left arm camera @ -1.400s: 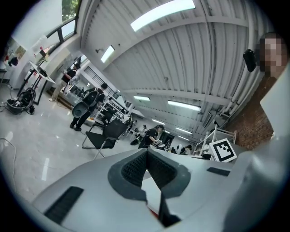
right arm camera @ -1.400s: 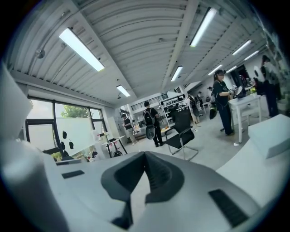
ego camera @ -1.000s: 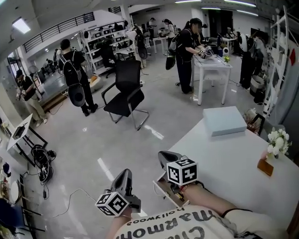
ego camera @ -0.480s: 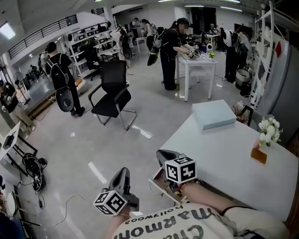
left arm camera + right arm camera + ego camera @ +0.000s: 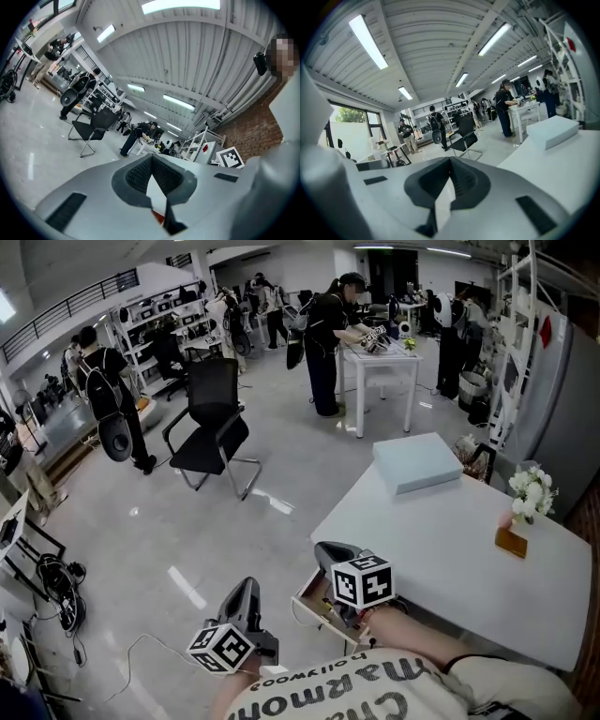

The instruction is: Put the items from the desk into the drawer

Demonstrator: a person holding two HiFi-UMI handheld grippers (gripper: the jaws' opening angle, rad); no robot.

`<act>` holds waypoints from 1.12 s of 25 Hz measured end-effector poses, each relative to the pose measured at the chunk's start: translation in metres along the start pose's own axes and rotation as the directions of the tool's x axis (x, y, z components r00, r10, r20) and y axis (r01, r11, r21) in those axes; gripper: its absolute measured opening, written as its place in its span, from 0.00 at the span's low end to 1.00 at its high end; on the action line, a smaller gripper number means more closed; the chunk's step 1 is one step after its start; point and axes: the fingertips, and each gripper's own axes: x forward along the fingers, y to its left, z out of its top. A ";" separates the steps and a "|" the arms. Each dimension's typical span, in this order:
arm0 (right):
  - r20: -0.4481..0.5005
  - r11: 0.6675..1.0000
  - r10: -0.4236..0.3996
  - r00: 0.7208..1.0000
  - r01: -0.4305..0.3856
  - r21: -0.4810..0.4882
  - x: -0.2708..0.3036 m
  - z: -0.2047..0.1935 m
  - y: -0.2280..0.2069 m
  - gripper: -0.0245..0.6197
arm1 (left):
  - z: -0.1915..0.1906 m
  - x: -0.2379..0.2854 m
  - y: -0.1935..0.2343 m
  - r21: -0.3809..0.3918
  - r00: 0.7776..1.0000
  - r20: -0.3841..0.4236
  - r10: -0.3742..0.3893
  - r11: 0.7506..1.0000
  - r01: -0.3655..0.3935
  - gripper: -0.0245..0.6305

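Observation:
In the head view the white desk (image 5: 450, 549) fills the right side. On it lie a pale blue flat box (image 5: 416, 462), a small vase of white flowers (image 5: 528, 493) and a small brown block (image 5: 511, 541). A drawer (image 5: 317, 608) stands pulled out at the desk's near-left corner; what lies inside it I cannot make out. My right gripper (image 5: 328, 554) is shut and empty, above the drawer at the desk's corner, as seen again in the right gripper view (image 5: 451, 161). My left gripper (image 5: 247, 594) hangs over the floor left of the drawer, jaws together (image 5: 152, 157).
A black office chair (image 5: 211, 418) stands on the grey floor beyond the desk. Several people stand further off, one working at a white table (image 5: 380, 352). Shelving (image 5: 525, 343) rises at the right. Cables (image 5: 56, 587) lie on the floor at the left.
The head view has swung, so the desk, box and flowers now sit lower and further left. Both grippers keep nearly the same place in the picture and stay shut.

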 end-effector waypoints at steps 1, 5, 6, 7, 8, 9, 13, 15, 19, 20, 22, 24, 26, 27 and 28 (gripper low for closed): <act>0.000 1.000 -0.001 1.000 0.001 0.004 0.001 -0.001 -0.003 0.04 | -0.002 0.002 0.001 -0.001 1.000 -0.001 0.000 1.000 0.000 0.04; -0.005 1.000 -0.008 1.000 0.008 0.004 0.000 -0.004 -0.007 0.04 | -0.006 0.003 0.001 -0.004 1.000 -0.005 0.002 1.000 -0.002 0.04; -0.006 1.000 -0.009 1.000 0.009 0.004 -0.001 -0.005 -0.007 0.04 | -0.006 0.001 0.001 -0.005 1.000 -0.006 0.002 1.000 -0.002 0.04; -0.008 1.000 -0.010 1.000 0.010 0.005 -0.002 -0.006 -0.006 0.04 | -0.006 0.000 0.001 -0.007 1.000 -0.007 0.003 1.000 -0.003 0.04; -0.009 1.000 -0.011 1.000 0.011 0.006 -0.002 -0.006 -0.006 0.04 | -0.006 0.000 0.001 -0.009 1.000 -0.008 0.004 1.000 -0.004 0.04; -0.010 1.000 -0.012 1.000 0.012 0.007 -0.002 -0.006 -0.007 0.04 | -0.007 0.000 0.001 -0.011 1.000 -0.009 0.005 1.000 -0.006 0.04; -0.014 1.000 -0.014 1.000 0.014 0.009 0.000 -0.006 -0.012 0.04 | -0.009 0.005 0.002 -0.019 1.000 -0.012 0.009 1.000 -0.009 0.04; -0.014 1.000 -0.014 1.000 0.014 0.010 0.000 -0.005 -0.015 0.04 | -0.010 0.007 0.002 -0.021 1.000 -0.012 0.009 1.000 -0.010 0.04; -0.015 1.000 -0.016 1.000 0.016 0.014 0.000 -0.006 -0.017 0.04 | -0.012 0.010 0.001 -0.023 1.000 -0.015 0.008 1.000 -0.008 0.04; -0.016 1.000 -0.016 1.000 0.017 0.015 -0.001 -0.007 -0.018 0.04 | -0.012 0.010 0.001 -0.023 1.000 -0.015 0.008 1.000 -0.008 0.04; -0.016 1.000 -0.019 1.000 0.019 0.015 -0.002 -0.007 -0.019 0.04 | -0.012 0.011 -0.001 -0.023 1.000 -0.013 0.007 1.000 -0.007 0.04; -0.014 1.000 -0.023 1.000 0.023 0.014 -0.002 -0.006 -0.021 0.04 | -0.013 0.012 -0.002 -0.022 1.000 -0.014 0.006 1.000 -0.006 0.04; -0.013 1.000 -0.024 1.000 0.024 0.014 -0.003 -0.005 -0.023 0.04 | -0.015 0.014 -0.003 -0.022 1.000 -0.016 0.006 1.000 -0.007 0.04; -0.013 1.000 -0.024 1.000 0.024 0.014 -0.003 -0.005 -0.024 0.04 | -0.015 0.015 -0.004 -0.023 1.000 -0.016 0.007 1.000 -0.008 0.04; -0.013 1.000 -0.024 1.000 0.024 0.014 -0.003 -0.005 -0.026 0.04 | -0.016 0.016 -0.004 -0.023 1.000 -0.016 0.008 1.000 -0.009 0.04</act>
